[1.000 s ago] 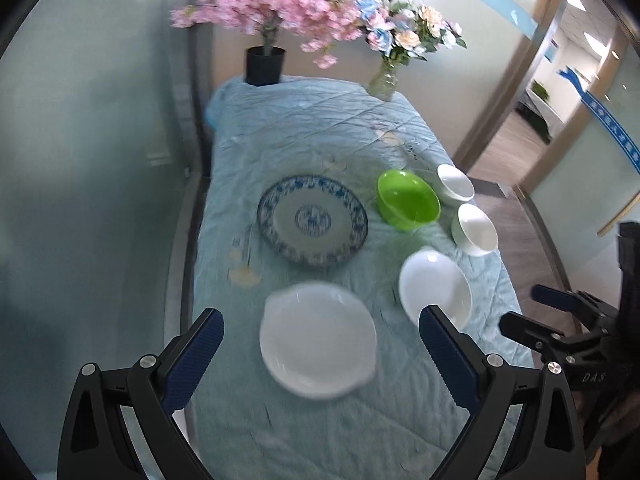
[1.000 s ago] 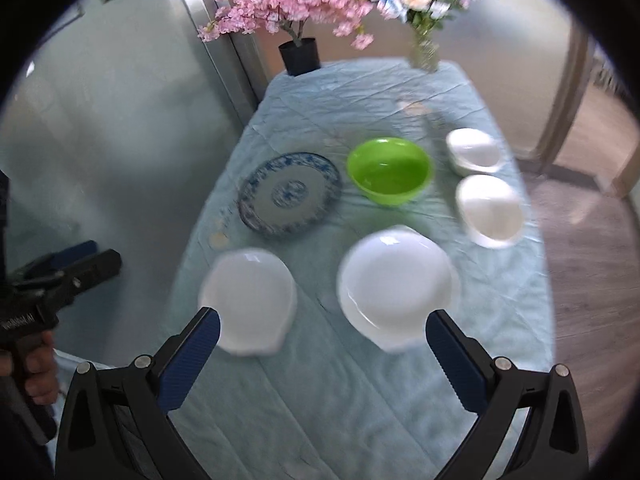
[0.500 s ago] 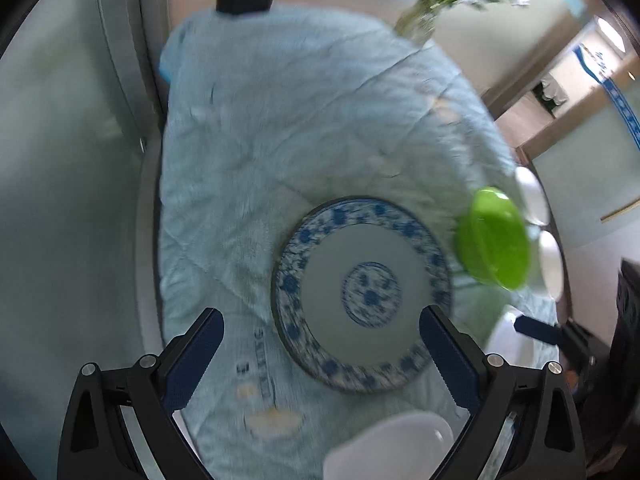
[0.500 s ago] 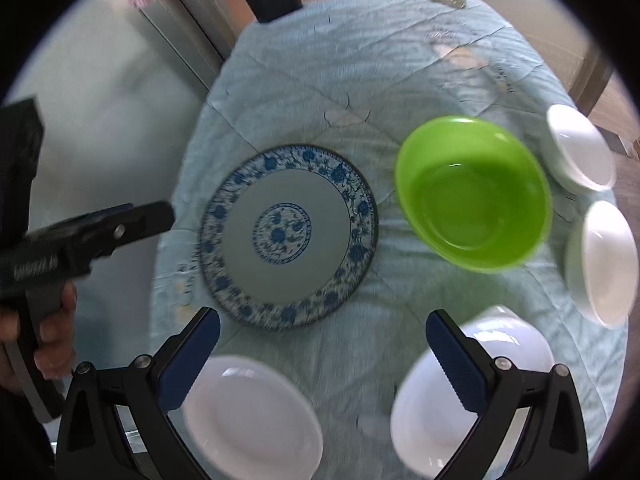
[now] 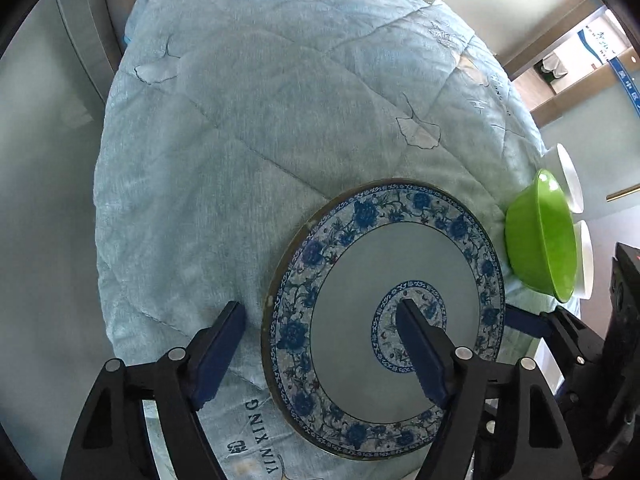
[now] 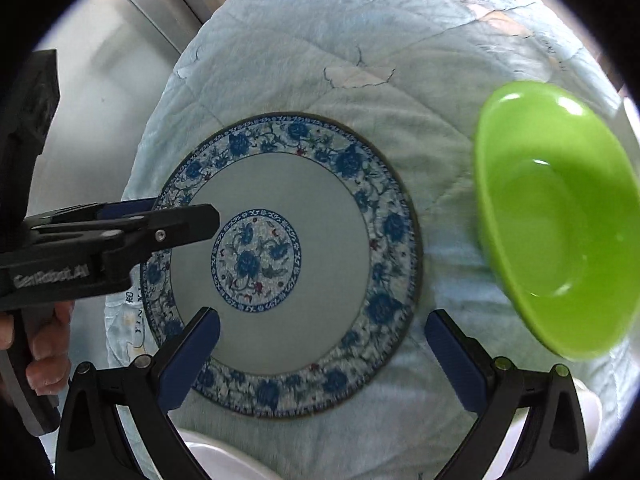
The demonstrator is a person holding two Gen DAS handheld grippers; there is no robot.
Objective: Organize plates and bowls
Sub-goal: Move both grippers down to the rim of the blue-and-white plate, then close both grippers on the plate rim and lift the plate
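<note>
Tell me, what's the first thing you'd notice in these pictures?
The big blue-and-white flowered plate in the middle of the pale blue quilted cloth grabs the eye first. Both hand-held grippers straddle its rim: the left hand-held gripper on its left edge, the right hand-held gripper on its near edge. A bright green bowl sits just right of the plate.

I read "YIN XING" upside down on the blue quilt (image 5: 256, 428), "GenRobot.AI" on the left gripper's (image 6: 176, 222) black body, wall sign unreadable.
</note>
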